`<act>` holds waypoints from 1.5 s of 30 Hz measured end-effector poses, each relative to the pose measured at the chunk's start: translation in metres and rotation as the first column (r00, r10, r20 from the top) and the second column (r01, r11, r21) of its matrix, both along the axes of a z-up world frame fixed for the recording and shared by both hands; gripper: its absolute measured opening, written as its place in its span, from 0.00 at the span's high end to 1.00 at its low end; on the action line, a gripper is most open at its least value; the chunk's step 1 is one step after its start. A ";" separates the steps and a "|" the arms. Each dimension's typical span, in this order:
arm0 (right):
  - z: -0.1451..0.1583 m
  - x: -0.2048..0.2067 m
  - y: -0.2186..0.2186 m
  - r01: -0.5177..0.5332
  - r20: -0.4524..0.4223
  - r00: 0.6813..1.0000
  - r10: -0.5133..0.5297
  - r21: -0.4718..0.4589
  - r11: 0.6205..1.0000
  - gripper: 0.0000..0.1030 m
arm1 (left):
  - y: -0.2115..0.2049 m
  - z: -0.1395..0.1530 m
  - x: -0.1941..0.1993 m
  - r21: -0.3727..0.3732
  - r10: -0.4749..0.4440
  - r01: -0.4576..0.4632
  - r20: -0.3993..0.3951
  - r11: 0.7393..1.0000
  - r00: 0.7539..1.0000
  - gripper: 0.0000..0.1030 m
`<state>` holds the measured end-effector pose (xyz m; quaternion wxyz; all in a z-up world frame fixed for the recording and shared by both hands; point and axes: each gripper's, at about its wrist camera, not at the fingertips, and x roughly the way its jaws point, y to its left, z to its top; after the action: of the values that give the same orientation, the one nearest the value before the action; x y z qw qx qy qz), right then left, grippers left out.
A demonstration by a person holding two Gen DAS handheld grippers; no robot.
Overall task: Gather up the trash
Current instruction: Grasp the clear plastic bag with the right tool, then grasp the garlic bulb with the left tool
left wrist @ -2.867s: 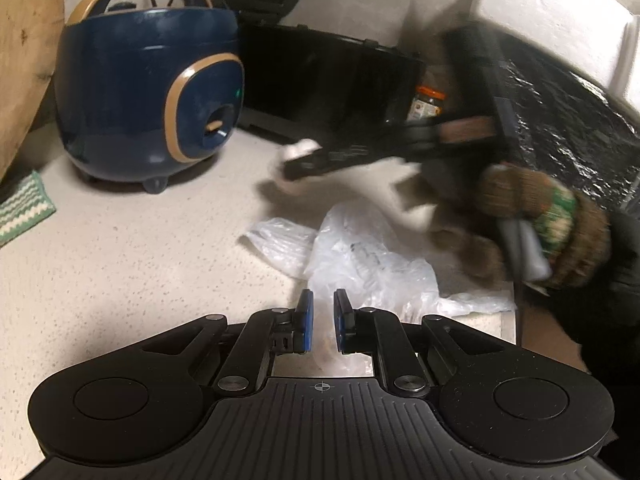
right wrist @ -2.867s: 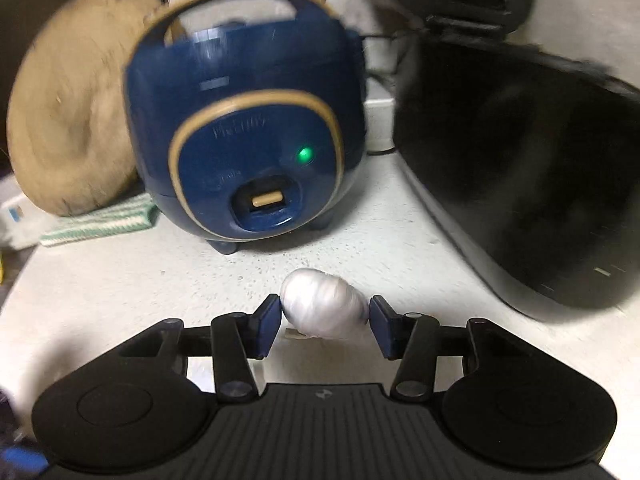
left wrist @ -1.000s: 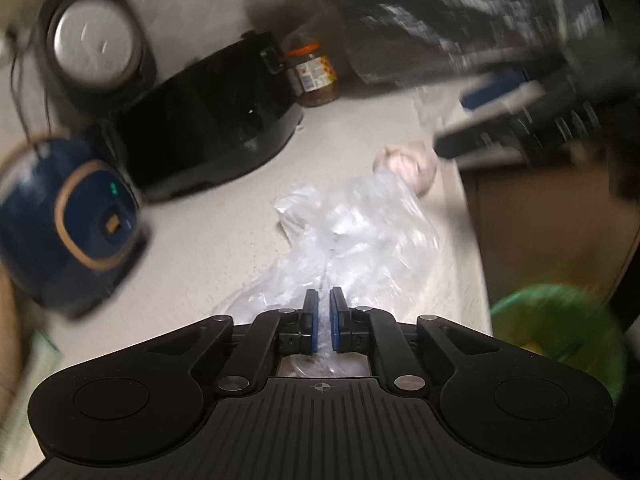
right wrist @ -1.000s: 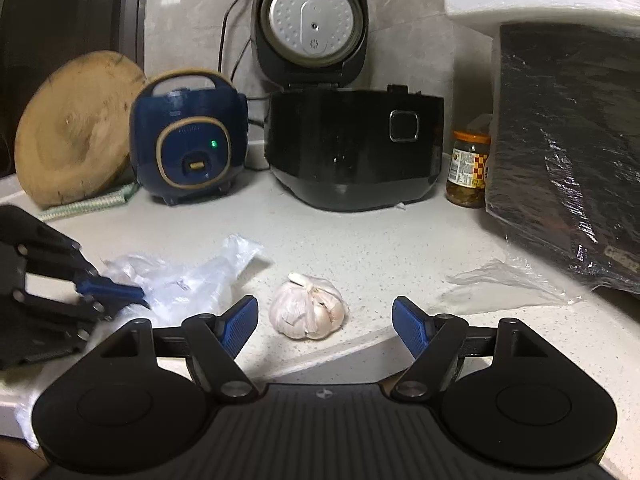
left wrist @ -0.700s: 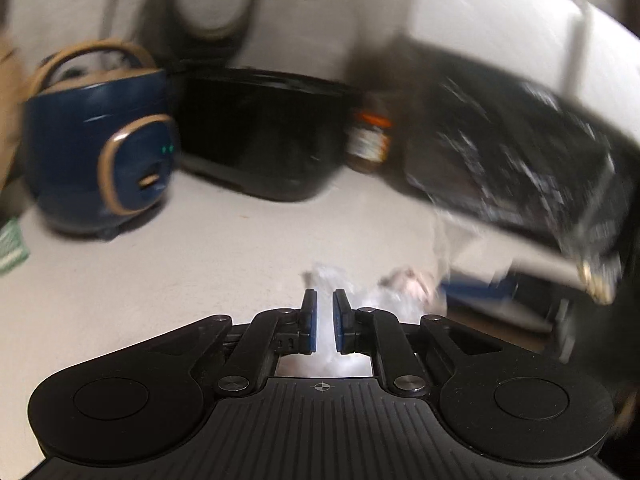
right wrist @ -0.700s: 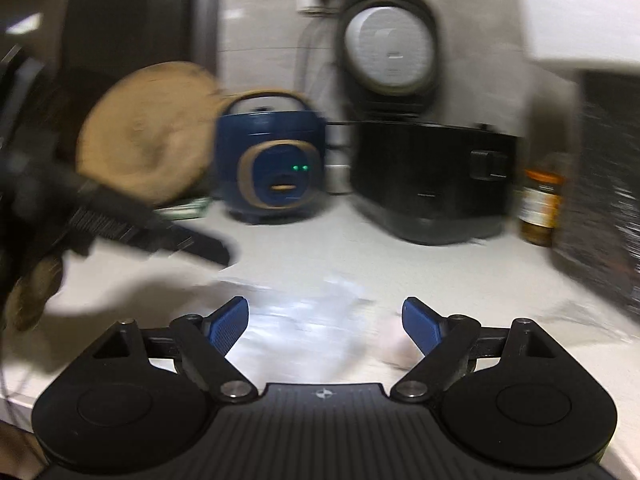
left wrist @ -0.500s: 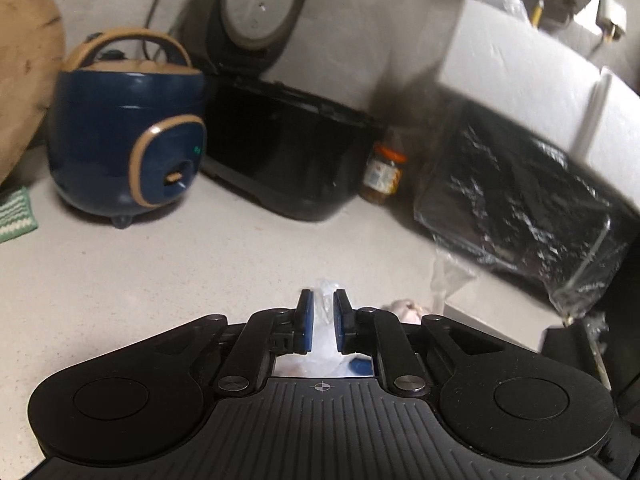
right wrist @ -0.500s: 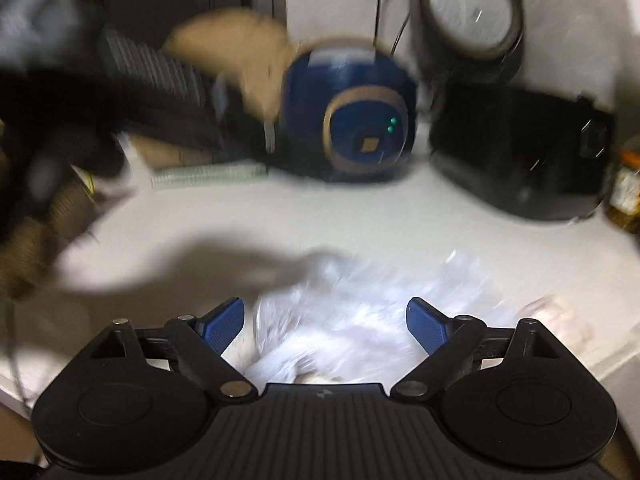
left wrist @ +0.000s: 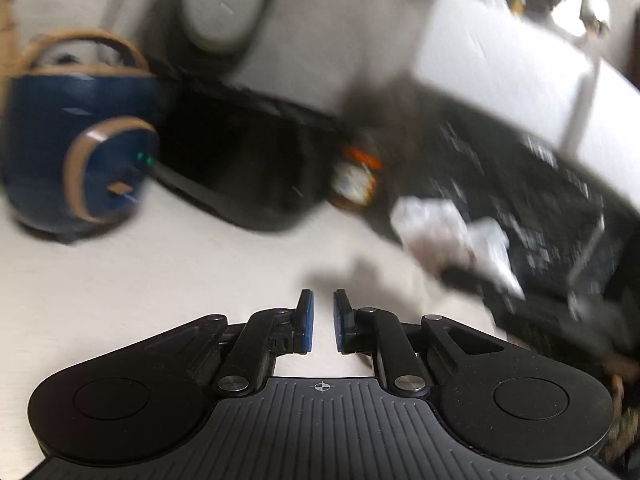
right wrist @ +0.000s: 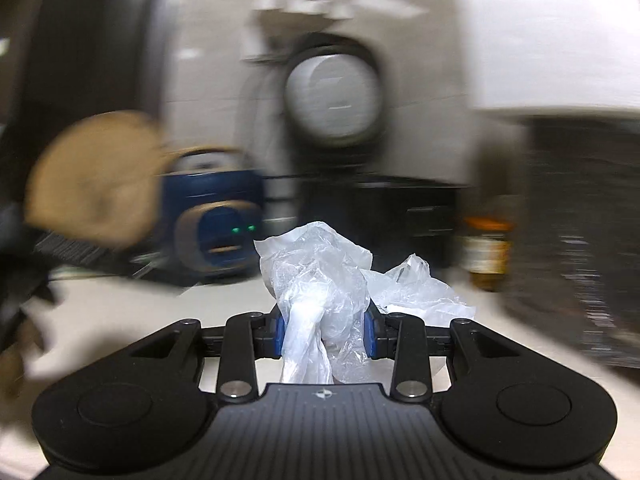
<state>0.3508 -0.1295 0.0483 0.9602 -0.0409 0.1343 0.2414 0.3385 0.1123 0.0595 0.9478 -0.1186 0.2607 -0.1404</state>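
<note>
A crumpled clear plastic bag [right wrist: 320, 272] sits between the blue pads of my right gripper [right wrist: 325, 336]. The jaws are closing and the pads press on it from both sides, holding it above the pale counter [right wrist: 160, 304]. In the blurred left wrist view the same bag [left wrist: 452, 220] hangs at the right, off the counter, with the right gripper's dark body just below it. My left gripper [left wrist: 323, 320] is lower and to the left of the bag. Its pads stand a narrow gap apart with only bare counter [left wrist: 160, 272] between them.
Along the back wall stand a blue rice cooker [left wrist: 80, 160], a black cooker [left wrist: 240, 168] with its lid up and an orange-capped jar [left wrist: 354, 184]. A dark foil-wrapped box [left wrist: 540, 200] under white foam [left wrist: 500, 68] fills the right. A round wooden board [right wrist: 92, 176] leans at the left.
My right gripper swung left from the garlic to the bag, shut on it and lifted it. My left gripper let go of the bag, rolled level and rose. The garlic is out of view.
</note>
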 end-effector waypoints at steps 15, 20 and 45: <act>-0.074 0.042 -0.023 0.048 -0.179 0.983 -0.051 -0.023 0.999 0.66 | -0.129 -0.042 0.034 0.452 -0.181 0.154 0.016 0.879 0.983 0.84; -0.073 0.048 -0.037 0.014 -0.213 0.977 -0.005 0.041 0.999 0.66 | -0.147 -0.049 0.027 0.542 -0.247 0.205 0.005 0.815 0.969 0.74; -0.079 0.052 -0.058 -0.019 -0.260 0.964 0.058 0.153 0.988 0.65 | -0.116 -0.062 0.032 0.530 -0.171 0.190 -0.084 0.827 0.982 0.58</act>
<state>0.4031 -0.1876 -0.0306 0.9293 0.0608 0.2414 0.2728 0.3708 -0.0033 -0.0026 0.9211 0.1732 0.3153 -0.1489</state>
